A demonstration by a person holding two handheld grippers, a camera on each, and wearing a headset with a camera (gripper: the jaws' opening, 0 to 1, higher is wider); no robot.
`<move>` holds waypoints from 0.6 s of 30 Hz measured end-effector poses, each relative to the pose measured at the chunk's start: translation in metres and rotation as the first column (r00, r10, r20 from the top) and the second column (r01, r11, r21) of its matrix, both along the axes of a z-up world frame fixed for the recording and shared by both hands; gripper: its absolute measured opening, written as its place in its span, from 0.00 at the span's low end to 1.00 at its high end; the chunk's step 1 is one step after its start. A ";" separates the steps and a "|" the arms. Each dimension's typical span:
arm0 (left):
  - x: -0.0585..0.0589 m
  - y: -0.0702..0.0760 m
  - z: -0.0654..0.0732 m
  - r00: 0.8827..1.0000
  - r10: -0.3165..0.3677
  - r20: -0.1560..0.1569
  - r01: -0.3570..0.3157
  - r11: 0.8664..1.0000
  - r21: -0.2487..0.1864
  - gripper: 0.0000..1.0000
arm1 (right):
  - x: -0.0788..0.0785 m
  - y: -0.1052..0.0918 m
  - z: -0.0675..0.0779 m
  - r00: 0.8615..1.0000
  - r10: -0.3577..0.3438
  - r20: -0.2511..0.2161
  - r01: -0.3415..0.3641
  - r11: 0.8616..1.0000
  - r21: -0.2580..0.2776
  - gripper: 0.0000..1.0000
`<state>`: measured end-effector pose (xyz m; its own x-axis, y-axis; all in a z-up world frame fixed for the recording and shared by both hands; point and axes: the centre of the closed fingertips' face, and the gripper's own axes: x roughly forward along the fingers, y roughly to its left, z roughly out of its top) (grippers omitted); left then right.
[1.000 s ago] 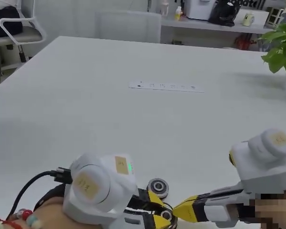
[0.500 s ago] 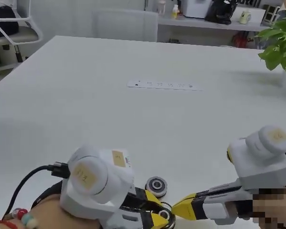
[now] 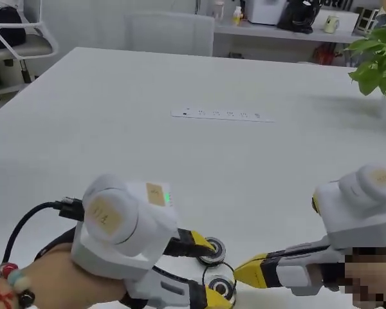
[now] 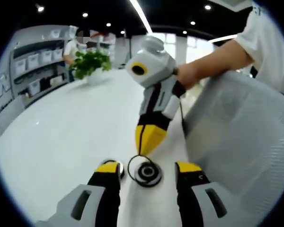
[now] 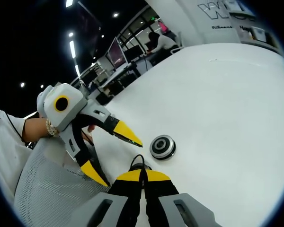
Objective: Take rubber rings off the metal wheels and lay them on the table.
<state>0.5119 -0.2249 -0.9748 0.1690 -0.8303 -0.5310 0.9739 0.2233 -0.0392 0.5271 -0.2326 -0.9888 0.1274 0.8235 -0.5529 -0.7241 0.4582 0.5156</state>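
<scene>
White table (image 4: 61, 142): wheel (image 4: 147, 173) near its edge, right gripper (image 4: 144, 149) pinching the rubber ring (image 4: 129, 166).

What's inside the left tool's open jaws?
One metal wheel lies on the table between the open jaws of the left tool, its rubber ring pulled partly off by the shut right tool. A second wheel sits just outside, partly covered by one jaw in the left gripper view.

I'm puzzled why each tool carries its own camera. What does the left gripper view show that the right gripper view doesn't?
Left gripper view: a small round metal wheel between the left gripper's open jaws, and a leafy green potted plant. Right gripper view: a beaded bracelet on the person's wrist. Both: the white table and the thin black rubber ring pinched in the right gripper's shut jaws.
</scene>
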 end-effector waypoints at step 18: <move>-0.013 -0.004 0.048 0.998 -0.051 0.042 0.053 0.998 -0.040 0.74 | 0.009 0.001 0.023 0.998 -0.054 0.042 0.051 0.996 0.068 0.00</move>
<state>0.4989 -0.2285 -0.9268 0.1461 -0.8595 -0.4899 0.9852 0.1713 -0.0069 0.5356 -0.2317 -0.9656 0.1945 0.8497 -0.4901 -0.7223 0.4622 0.5145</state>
